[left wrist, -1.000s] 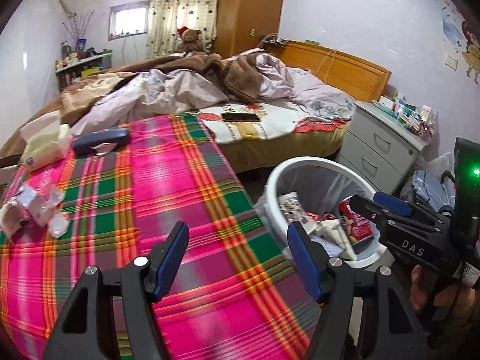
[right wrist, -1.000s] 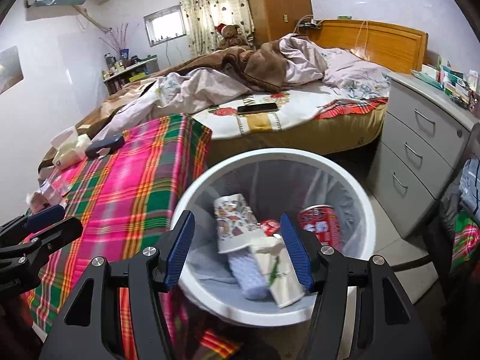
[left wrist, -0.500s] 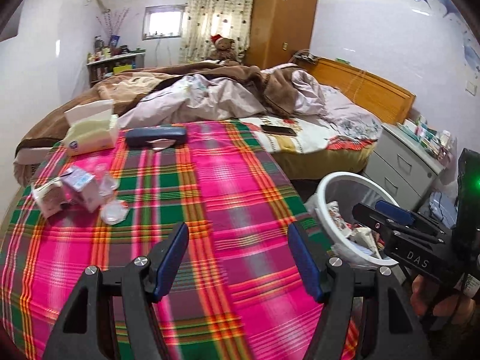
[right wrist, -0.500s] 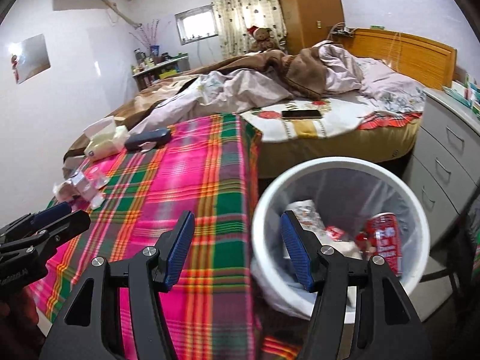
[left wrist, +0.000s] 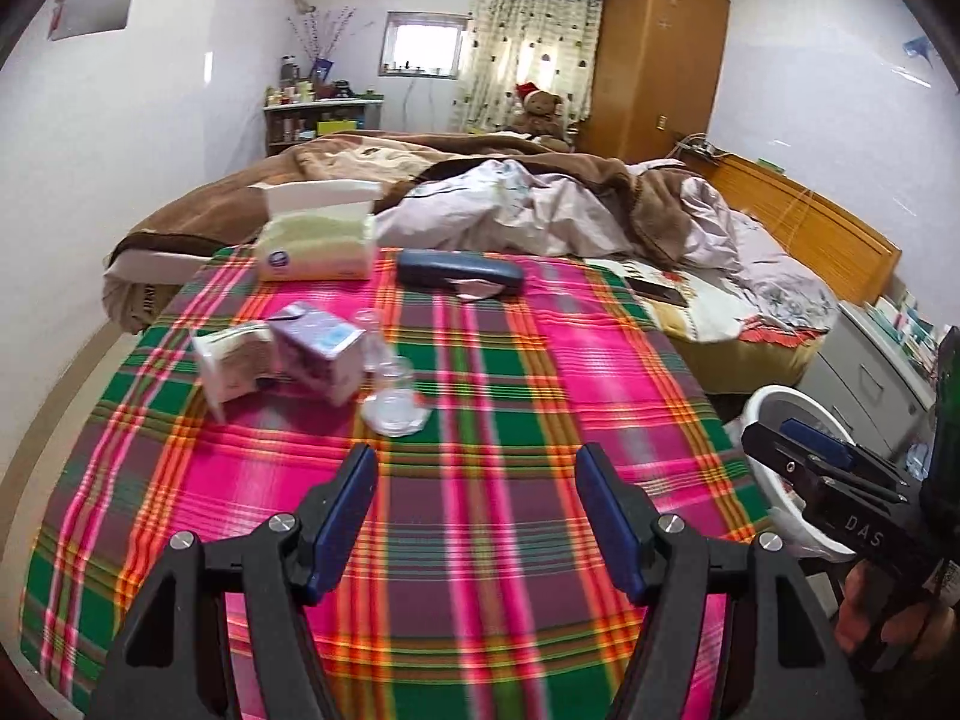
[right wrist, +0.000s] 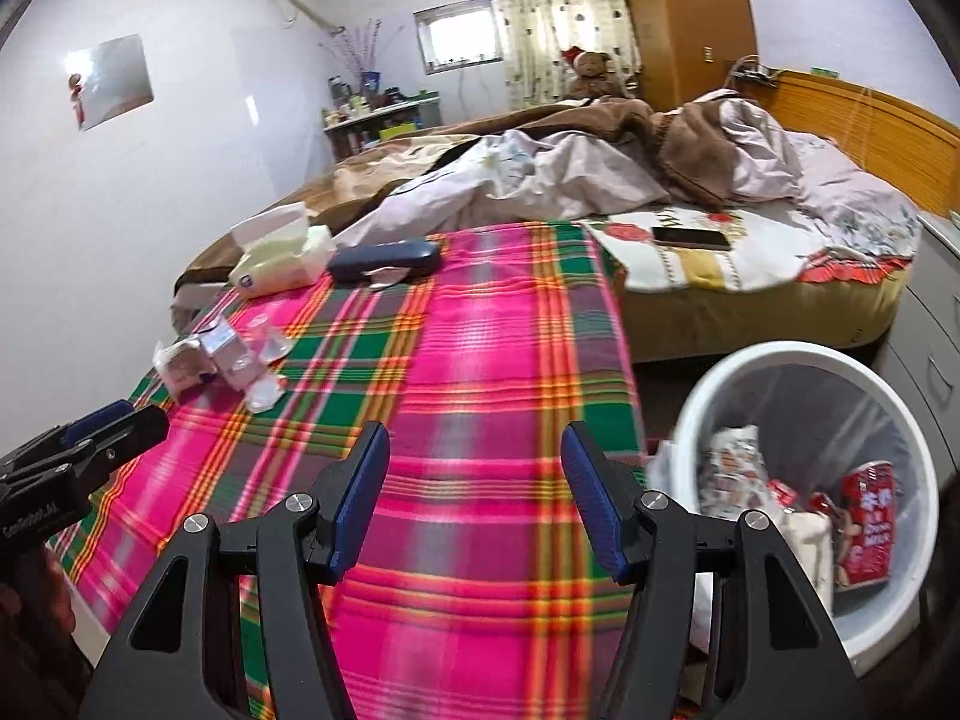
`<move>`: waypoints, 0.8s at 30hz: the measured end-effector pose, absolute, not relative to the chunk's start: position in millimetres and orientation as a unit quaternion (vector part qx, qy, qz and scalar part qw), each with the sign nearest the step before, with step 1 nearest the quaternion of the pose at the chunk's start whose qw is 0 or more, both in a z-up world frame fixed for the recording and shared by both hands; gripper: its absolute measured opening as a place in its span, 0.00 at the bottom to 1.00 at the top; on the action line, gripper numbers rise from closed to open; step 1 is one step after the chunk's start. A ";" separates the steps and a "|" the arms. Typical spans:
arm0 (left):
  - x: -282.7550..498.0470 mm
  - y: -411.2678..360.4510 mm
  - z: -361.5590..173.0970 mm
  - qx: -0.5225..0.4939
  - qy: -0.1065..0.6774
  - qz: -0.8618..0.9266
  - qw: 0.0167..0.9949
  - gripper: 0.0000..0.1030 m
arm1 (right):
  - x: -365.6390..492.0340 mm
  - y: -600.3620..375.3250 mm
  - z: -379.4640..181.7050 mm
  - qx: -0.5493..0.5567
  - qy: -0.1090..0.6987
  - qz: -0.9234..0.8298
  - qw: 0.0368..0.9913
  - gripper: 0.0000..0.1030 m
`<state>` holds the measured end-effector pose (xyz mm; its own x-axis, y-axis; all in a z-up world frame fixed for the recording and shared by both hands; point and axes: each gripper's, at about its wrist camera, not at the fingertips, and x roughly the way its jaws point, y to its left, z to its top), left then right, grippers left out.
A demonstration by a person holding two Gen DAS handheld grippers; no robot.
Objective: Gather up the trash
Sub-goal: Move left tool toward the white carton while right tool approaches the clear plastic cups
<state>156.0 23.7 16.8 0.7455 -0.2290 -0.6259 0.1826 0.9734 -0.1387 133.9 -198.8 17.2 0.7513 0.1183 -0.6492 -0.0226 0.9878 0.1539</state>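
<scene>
A purple carton [left wrist: 321, 353], a crumpled wrapper [left wrist: 231, 363] and clear plastic cups [left wrist: 396, 402] lie together on the plaid table [left wrist: 492, 420] at the left; they also show in the right wrist view [right wrist: 228, 360]. My left gripper [left wrist: 477, 510] is open and empty above the table's near part. My right gripper [right wrist: 477, 498] is open and empty over the table's right half. A white trash bin [right wrist: 804, 354] with wrappers inside stands on the floor right of the table; its rim shows in the left wrist view [left wrist: 780, 399].
A tissue pack [left wrist: 315, 240] and a dark blue case [left wrist: 459, 273] sit at the table's far edge. An unmade bed [left wrist: 570, 204] with a phone [right wrist: 690, 237] lies behind. A grey drawer unit [left wrist: 864, 372] stands beyond the bin.
Both grippers have swung left from the bin toward the table. The trash pile now sits ahead of my left gripper, and the bin has slid to the right edge of both views.
</scene>
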 end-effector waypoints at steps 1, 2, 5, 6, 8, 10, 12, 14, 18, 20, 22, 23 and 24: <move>157.0 29.2 16.2 -0.036 0.340 -0.103 0.934 0.68 | 135.6 -194.4 17.0 0.067 0.352 0.040 0.933 0.59; 158.5 36.0 15.3 -0.038 0.342 -0.096 0.934 0.68 | 138.7 -188.5 16.3 0.063 0.354 0.046 0.932 0.59; 163.4 52.5 14.3 -0.046 0.342 -0.082 0.935 0.68 | 145.8 -175.5 14.2 0.059 0.355 0.059 0.931 0.59; 164.4 57.4 13.2 -0.045 0.342 -0.078 0.936 0.68 | 148.3 -171.1 13.4 0.059 0.356 0.065 0.930 0.59; 168.9 68.8 11.6 -0.046 0.343 -0.064 0.936 0.68 | 155.1 -160.8 11.3 0.057 0.361 0.075 0.928 0.59; 173.3 80.0 11.0 -0.050 0.343 -0.058 0.936 0.68 | 161.1 -150.4 9.4 0.051 0.363 0.084 0.927 0.59; 177.6 91.1 10.5 -0.055 0.342 -0.052 0.937 0.68 | 166.8 -139.7 7.7 0.047 0.363 0.098 0.925 0.59; 183.5 101.8 9.3 -0.058 0.344 -0.044 0.936 0.68 | 171.5 -129.7 5.5 0.044 0.365 0.106 0.924 0.59; 196.5 121.1 4.5 -0.061 0.347 -0.034 0.935 0.68 | 183.6 -110.5 0.3 0.039 0.373 0.127 0.918 0.59; 203.9 131.7 2.0 -0.065 0.353 -0.028 0.933 0.68 | 188.2 -100.2 -1.4 0.035 0.375 0.136 0.916 0.59; 211.1 140.4 1.1 -0.061 0.351 -0.025 0.934 0.68 | 192.5 -90.1 -2.8 0.024 0.375 0.142 0.916 0.59; 215.2 144.1 -0.4 -0.060 0.356 -0.027 0.932 0.68 | 194.5 -84.9 -3.4 0.019 0.377 0.146 0.914 0.59; 220.5 147.5 -2.1 -0.059 0.362 -0.029 0.930 0.68 | 196.9 -79.1 -4.6 0.014 0.379 0.152 0.913 0.59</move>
